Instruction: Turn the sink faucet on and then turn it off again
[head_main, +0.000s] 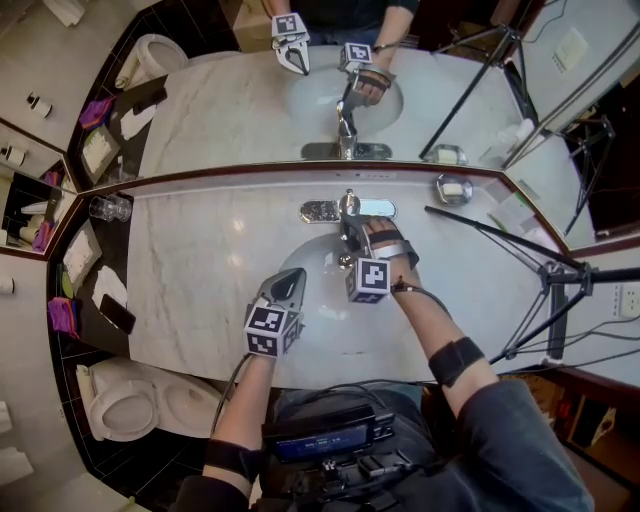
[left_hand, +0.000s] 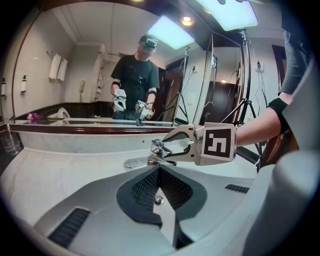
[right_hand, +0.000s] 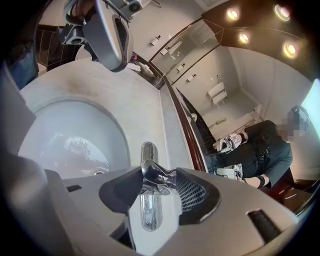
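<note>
The chrome faucet (head_main: 347, 211) stands at the back of the white basin (head_main: 318, 256), its lever toward the bowl. My right gripper (head_main: 351, 234) reaches over the bowl to it. In the right gripper view the jaws stand wide, one on each side of the lever (right_hand: 155, 176), which lies between the pads. The left gripper view shows the same: the right gripper's fingers (left_hand: 176, 134) straddle the faucet (left_hand: 158, 152). My left gripper (head_main: 291, 281) hangs shut over the basin's front left with nothing in it, its tips (left_hand: 160, 192) pointed at the faucet.
A marble counter (head_main: 195, 270) surrounds the bowl, with a mirror (head_main: 240, 110) behind it. Glass cups (head_main: 108, 207) sit at the back left and a soap dish (head_main: 453, 188) at the back right. A tripod (head_main: 545, 290) leans in from the right. A toilet (head_main: 125, 400) stands at lower left.
</note>
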